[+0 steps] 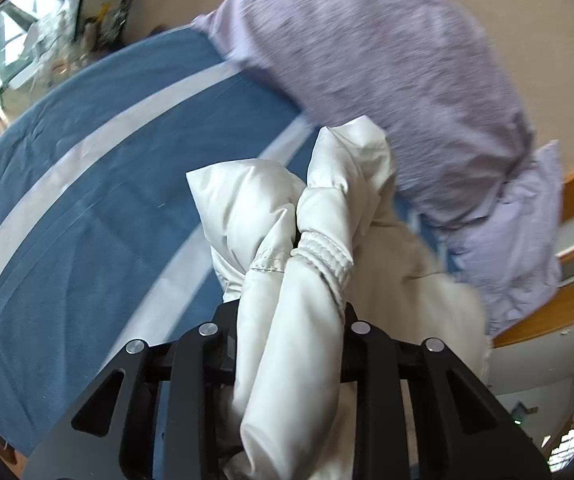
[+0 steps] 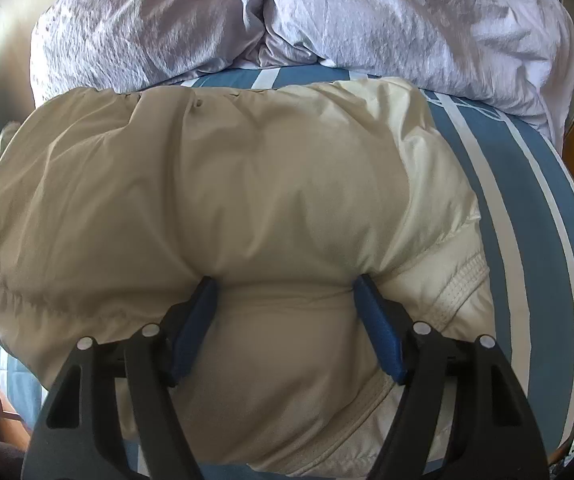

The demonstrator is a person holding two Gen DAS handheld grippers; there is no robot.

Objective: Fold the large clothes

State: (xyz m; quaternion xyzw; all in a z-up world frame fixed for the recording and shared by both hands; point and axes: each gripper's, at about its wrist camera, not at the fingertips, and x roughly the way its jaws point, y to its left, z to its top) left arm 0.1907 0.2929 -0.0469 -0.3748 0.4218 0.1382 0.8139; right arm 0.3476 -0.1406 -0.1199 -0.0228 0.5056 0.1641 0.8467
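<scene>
Item: cream padded jacket (image 2: 223, 184), lying on the blue striped sheet (image 2: 535, 208), which serves as the landmark here. Left of entry: your left gripper (image 1: 287, 320), drawn narrow and clamped on a bunched part of the jacket, the sleeve cuff (image 1: 319, 256) with its ribbed stitching showing just past the fingers; the bundle is lifted clear above the sheet, with the sheet's white bands running behind it. Handling, as a judgement: carry that sleeve over the sheet toward the jacket's body and lay it flat across the padding rather than dropping it in a heap; a puffy cuff held this tight may spring back, so set it down before you let go. Right of entry: your right gripper (image 2: 287, 300), jaws standing fairly wide, blue pads (image 2: 197, 320) sunk into the jacket's body with a thick ridge of padding between them; whether they truly pinch it or only press down, you cannot tell from this view. Use it as an anchor: hold the body down against the sheet so the sleeve's pull does not drag the whole garment. Far edge of the sheet: lilac duvet (image 2: 407, 20), bunched up, near the jacket's far side; keep the fold short of it. Risk noted: slippery shell fabric may slide on the sheet.
</scene>
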